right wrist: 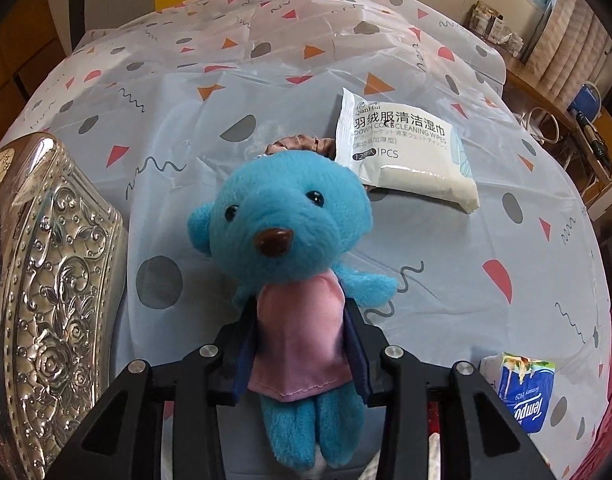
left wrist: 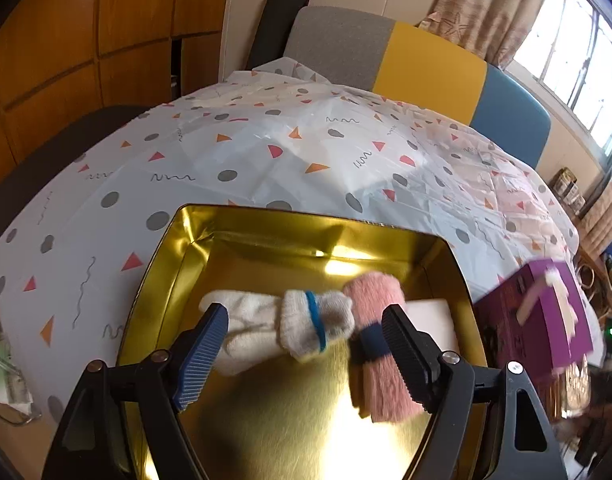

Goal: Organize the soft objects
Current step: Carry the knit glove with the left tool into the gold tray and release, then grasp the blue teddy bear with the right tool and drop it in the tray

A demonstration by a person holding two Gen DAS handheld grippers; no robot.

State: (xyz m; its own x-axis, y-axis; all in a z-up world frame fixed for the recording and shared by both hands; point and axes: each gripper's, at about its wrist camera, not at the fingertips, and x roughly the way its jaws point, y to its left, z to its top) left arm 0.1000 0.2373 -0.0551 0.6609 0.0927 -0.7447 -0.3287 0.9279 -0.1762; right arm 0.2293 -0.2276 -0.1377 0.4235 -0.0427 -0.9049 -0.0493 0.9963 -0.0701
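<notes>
Left wrist view: the left gripper [left wrist: 306, 354] hangs wide open over the gold tin [left wrist: 174, 248], nothing between the pads, with the white sock bundle [left wrist: 282, 326] and pink fuzzy roll [left wrist: 380, 344] already lying inside, so I'd lift straight up without snagging either one. Right wrist view: the right gripper [right wrist: 302, 344] is clamped on the blue teddy bear [right wrist: 290, 232] at its pink dress, just above the patterned tablecloth [right wrist: 466, 240] beside the embossed silver lid [right wrist: 54, 280]; I'd keep that mid-body squeeze steady and carry it over the tin's rim before letting go.

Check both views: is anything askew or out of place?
One oddity: the wipes packet lies partly on a brown scrunchie, covering its right end. In the gold tin, the white sock and pink sock lie loose.
</notes>
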